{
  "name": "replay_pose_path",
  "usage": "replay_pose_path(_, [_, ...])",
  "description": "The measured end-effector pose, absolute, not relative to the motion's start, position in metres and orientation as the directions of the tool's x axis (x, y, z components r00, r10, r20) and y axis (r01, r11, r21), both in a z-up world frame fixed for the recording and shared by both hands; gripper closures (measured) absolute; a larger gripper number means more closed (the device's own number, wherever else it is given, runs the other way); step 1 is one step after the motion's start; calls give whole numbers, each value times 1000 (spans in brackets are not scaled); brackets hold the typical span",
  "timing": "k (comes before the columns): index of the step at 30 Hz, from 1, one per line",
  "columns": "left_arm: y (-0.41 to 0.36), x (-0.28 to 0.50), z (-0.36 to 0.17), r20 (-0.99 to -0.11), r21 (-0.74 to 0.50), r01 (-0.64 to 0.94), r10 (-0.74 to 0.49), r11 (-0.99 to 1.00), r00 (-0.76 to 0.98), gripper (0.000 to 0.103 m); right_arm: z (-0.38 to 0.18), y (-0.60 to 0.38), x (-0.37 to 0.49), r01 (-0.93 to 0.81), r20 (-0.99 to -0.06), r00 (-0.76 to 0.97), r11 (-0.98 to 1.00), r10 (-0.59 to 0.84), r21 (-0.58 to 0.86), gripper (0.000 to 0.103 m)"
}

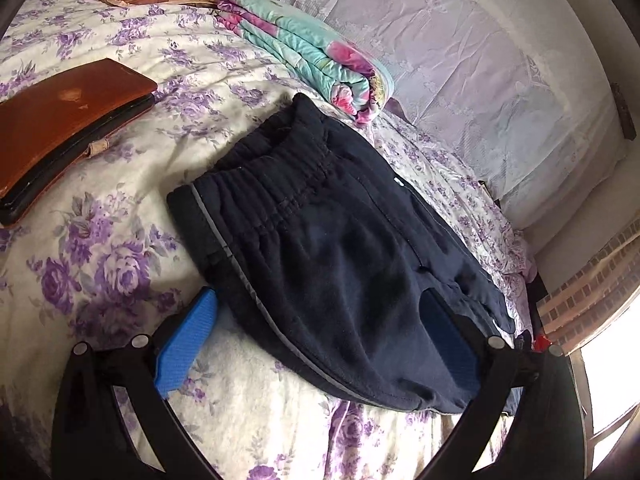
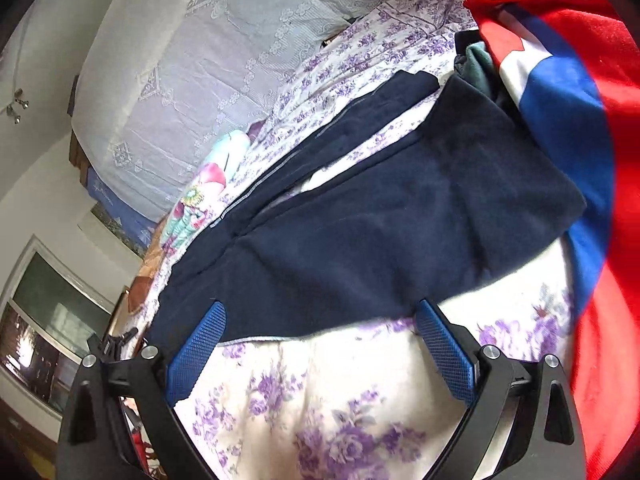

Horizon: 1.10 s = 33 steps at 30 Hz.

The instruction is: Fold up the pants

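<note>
Dark navy fleece pants (image 1: 340, 240) lie on the purple-flowered bedsheet (image 1: 100, 260), with the elastic waistband toward the upper left and a grey stripe down the side seam. My left gripper (image 1: 318, 300) is open wide across their near edge. Its left blue pad (image 1: 186, 344) rests on the sheet beside the cloth, and its right pad is partly hidden by it. In the right wrist view the pants (image 2: 380, 220) stretch away with the two legs slightly apart. My right gripper (image 2: 320, 308) is open, its fingertips at the hem edge of the nearer leg.
A brown leather case (image 1: 68, 128) lies on the bed at left. A folded teal floral blanket (image 1: 312, 52) sits beyond the waistband. A lace-covered headboard (image 1: 480, 60) rises behind. A red, white and blue garment (image 2: 560, 100) is piled against the pants on the right.
</note>
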State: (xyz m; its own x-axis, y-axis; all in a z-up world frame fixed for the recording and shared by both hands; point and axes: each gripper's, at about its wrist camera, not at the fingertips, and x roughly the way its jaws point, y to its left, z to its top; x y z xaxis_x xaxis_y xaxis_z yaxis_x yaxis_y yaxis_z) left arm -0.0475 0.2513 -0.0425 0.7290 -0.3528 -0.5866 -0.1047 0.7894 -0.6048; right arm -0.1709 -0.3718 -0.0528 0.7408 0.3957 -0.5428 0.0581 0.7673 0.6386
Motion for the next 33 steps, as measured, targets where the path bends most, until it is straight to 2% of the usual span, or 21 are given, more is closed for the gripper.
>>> replay_pose_path(6, [250,-27,-45,-588,-600,-160,-297,784,753,5,-54,-370,-176,61,-548,742,776,385,628,6])
replay_pose_path(10, [253,-31,-44,-564,-614,-137,-312,777,764,5,-55,-377,-184,66,-539,741,755,400,652,6])
replay_pose_path(11, [257,-35,-45,-550,-628,-134,-316,766,773,13,-55,-379,-185,72,-541,739,752,400,655,6])
replay_pose_path(12, [260,-37,-46,-551,-627,-146,-304,765,777,33,-55,-381,-187,79,-543,738,749,400,658,6])
replay_pose_path(14, [271,-41,-52,-545,-646,-155,-309,748,779,53,-54,-384,-191,96,-549,737,744,393,662,8])
replay_pose_path(16, [281,-43,-57,-510,-699,-140,-352,702,785,58,-53,-387,-195,119,-563,732,742,384,660,12])
replay_pose_path(18, [285,-45,-60,-499,-712,-131,-366,690,785,68,-52,-390,-197,135,-579,726,750,370,648,15])
replay_pose_path(19, [286,-45,-61,-499,-716,-133,-368,686,785,69,-52,-391,-197,143,-586,727,755,359,640,16])
replay_pose_path(22, [284,-43,-60,-510,-710,-140,-366,690,779,69,-57,-401,-187,183,-595,739,755,317,630,18])
replay_pose_path(23, [282,-43,-59,-519,-701,-145,-360,699,775,65,-59,-404,-181,194,-594,744,751,307,631,19])
replay_pose_path(25, [277,-42,-55,-520,-689,-130,-361,713,774,48,-62,-409,-167,209,-587,756,743,289,635,22])
replay_pose_path(27, [264,-42,-48,-510,-667,-87,-368,740,778,15,-68,-413,-153,213,-574,764,724,294,656,36])
replay_pose_path(29, [246,-38,-42,-548,-603,-87,-332,793,768,6,-76,-415,-146,218,-561,775,709,292,670,66])
replay_pose_path(30, [239,-36,-41,-575,-558,-104,-293,823,764,6,-79,-416,-145,219,-553,781,702,291,678,75])
replay_pose_path(31, [235,-32,-40,-594,-529,-117,-268,841,759,6,-81,-418,-147,215,-542,786,690,297,691,89])
replay_pose_path(32, [237,-31,-40,-598,-524,-123,-261,843,758,21,-78,-420,-152,197,-516,800,678,306,708,93])
replay_pose_path(33, [242,-32,-40,-602,-529,-146,-248,836,759,67,-73,-421,-157,183,-498,813,681,300,709,95])
